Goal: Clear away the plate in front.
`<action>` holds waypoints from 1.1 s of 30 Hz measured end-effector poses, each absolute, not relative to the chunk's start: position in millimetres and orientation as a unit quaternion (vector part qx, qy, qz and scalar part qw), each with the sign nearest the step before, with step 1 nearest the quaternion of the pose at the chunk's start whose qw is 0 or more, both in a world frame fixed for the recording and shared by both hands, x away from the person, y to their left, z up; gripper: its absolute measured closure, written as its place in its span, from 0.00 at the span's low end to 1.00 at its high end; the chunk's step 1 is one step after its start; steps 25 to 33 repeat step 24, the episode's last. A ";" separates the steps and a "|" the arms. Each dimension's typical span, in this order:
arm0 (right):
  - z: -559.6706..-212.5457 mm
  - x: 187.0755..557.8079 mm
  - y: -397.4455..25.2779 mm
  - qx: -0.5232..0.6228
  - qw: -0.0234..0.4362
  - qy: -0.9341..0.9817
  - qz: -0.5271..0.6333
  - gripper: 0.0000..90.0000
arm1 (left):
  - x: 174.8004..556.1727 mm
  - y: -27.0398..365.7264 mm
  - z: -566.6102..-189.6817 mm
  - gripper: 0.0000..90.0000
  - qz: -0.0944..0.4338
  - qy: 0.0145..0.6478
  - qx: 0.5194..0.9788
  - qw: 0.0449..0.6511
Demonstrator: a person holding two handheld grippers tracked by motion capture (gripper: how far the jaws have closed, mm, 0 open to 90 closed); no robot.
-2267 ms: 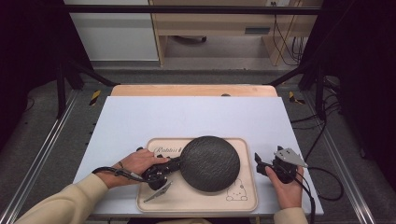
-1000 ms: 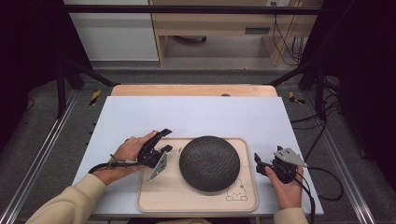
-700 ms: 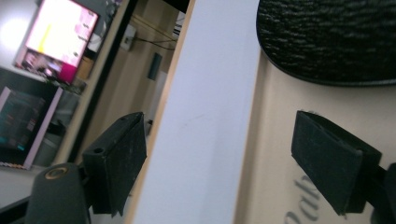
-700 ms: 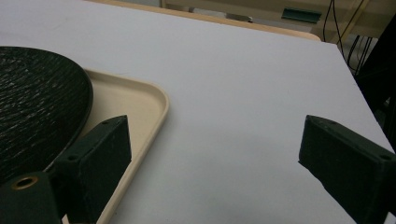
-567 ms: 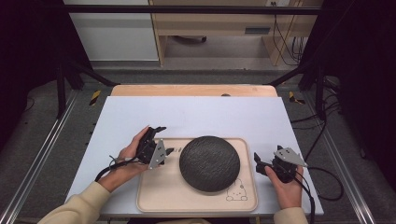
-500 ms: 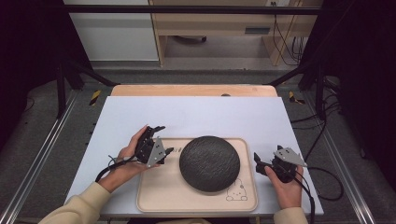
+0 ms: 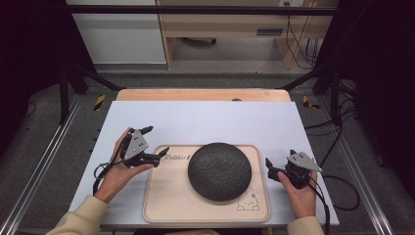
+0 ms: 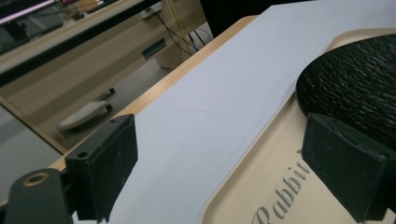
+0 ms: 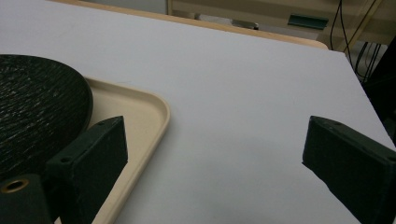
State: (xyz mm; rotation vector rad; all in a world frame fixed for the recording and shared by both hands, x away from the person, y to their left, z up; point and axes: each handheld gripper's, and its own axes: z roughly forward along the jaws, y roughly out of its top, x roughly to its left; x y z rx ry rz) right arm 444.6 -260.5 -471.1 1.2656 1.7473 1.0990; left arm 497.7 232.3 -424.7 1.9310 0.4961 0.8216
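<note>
On the near half of the white table top (image 7: 205, 117), a pale beige tray (image 7: 169, 196) lies flat, with the word "Rabbit" printed along its far left rim and a small rabbit drawing in its near right corner. A round black plate (image 7: 219, 170) with a rough, slate-like surface sits inside the tray, toward the tray's right side and touching its far rim. The left gripper (image 7: 155, 144) is held in the person's left hand (image 7: 117, 171) just beside the tray's far left corner; seen from the high view one jaw reaches over that corner and the other points away over the bare table. In the left gripper view its two black jaws stand wide apart with nothing between them, one over the tray's edge near the printed lettering and close to the plate (image 8: 355, 79), the other out over the table surface (image 8: 224, 93). The right gripper (image 7: 270, 165) is held in the right hand (image 7: 301, 196) just off the tray's right edge, its grey three-cornered plate on top and a cable trailing off to the right. In the right gripper view its jaws are likewise spread wide and grip nothing: one sits at the tray's rounded corner (image 9: 140, 112), next to the plate (image 9: 37, 102), the other over open table
</note>
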 end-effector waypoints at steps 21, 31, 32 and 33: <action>-466.9 448.6 -261.3 0.468 0.331 0.678 0.460 0.06 | 461.8 292.0 -434.4 0.06 0.360 0.288 0.738 0.492; -466.0 446.9 -260.7 0.465 0.331 0.678 0.463 0.06 | 458.9 303.8 -433.6 0.06 0.347 0.315 0.709 0.528; -466.0 446.9 -260.7 0.465 0.331 0.678 0.463 0.06 | 458.9 303.8 -433.6 0.06 0.347 0.315 0.709 0.528; -466.0 446.9 -260.7 0.465 0.331 0.678 0.463 0.06 | 458.9 303.8 -433.6 0.06 0.347 0.315 0.709 0.528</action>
